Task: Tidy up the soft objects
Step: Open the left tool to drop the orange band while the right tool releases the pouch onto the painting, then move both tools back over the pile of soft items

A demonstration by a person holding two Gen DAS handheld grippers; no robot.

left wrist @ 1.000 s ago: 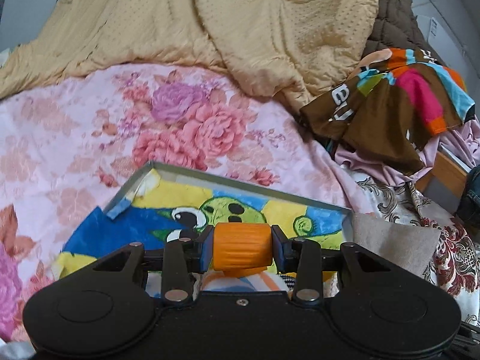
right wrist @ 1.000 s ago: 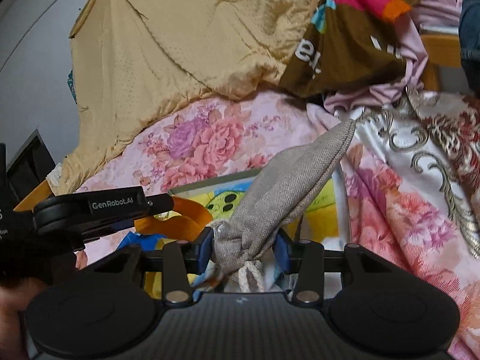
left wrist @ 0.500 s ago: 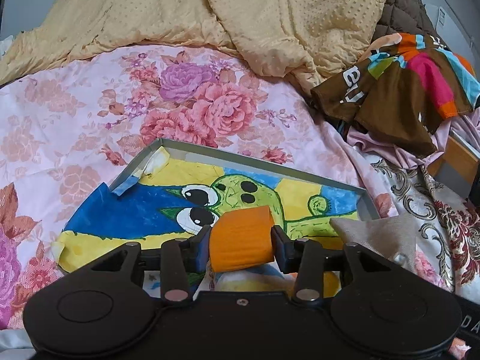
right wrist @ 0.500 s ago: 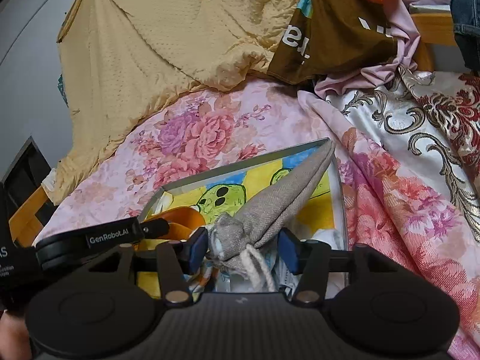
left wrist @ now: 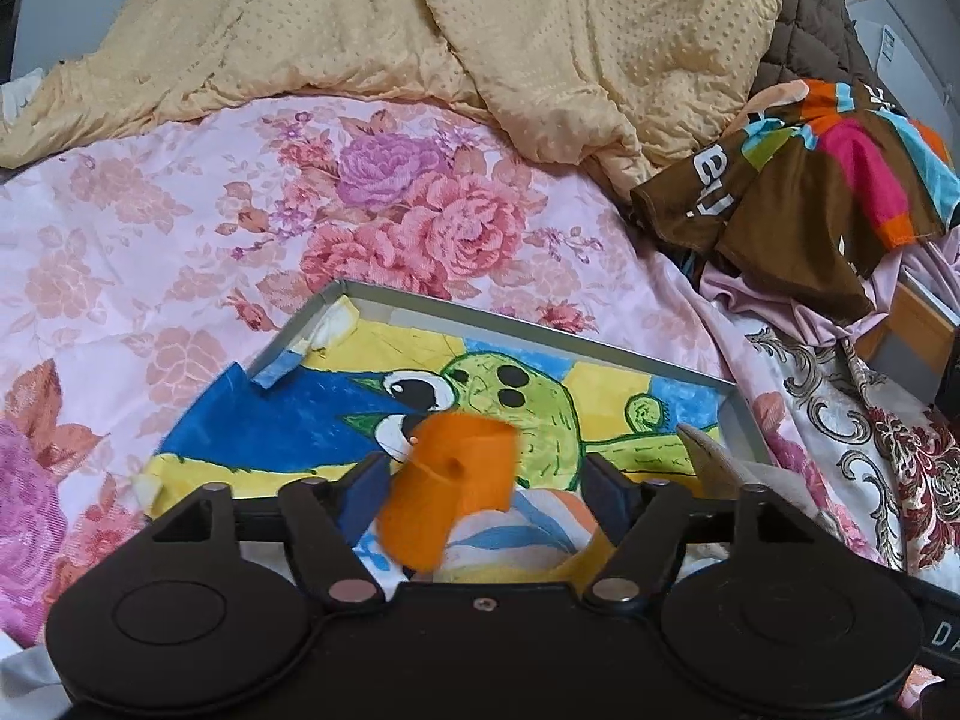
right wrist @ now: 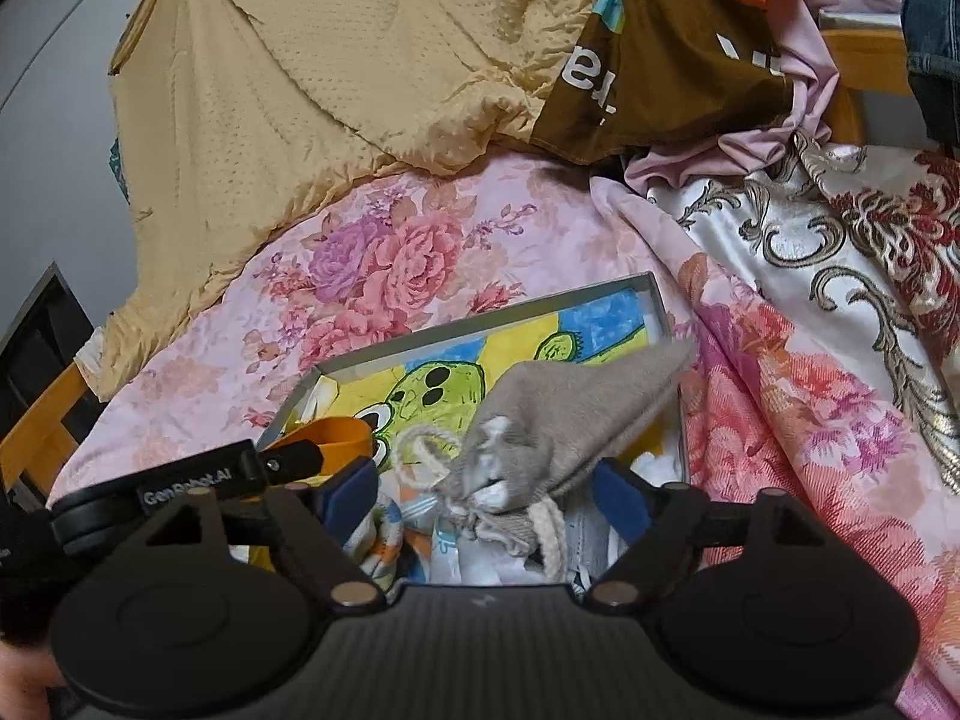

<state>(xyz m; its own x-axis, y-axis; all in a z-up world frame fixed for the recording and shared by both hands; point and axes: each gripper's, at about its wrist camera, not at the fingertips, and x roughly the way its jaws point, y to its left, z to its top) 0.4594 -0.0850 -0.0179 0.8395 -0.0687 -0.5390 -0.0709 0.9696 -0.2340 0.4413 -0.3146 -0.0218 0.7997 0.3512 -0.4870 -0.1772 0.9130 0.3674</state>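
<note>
Both our jaws have just been opening, so the left gripper and right gripper gape, orange cloth and grey pouch dropping free into the tray; we judge withdrawal comes next

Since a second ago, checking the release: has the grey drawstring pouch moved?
Yes. The grey drawstring pouch dropped from the opening right gripper into the grey tray.
</note>
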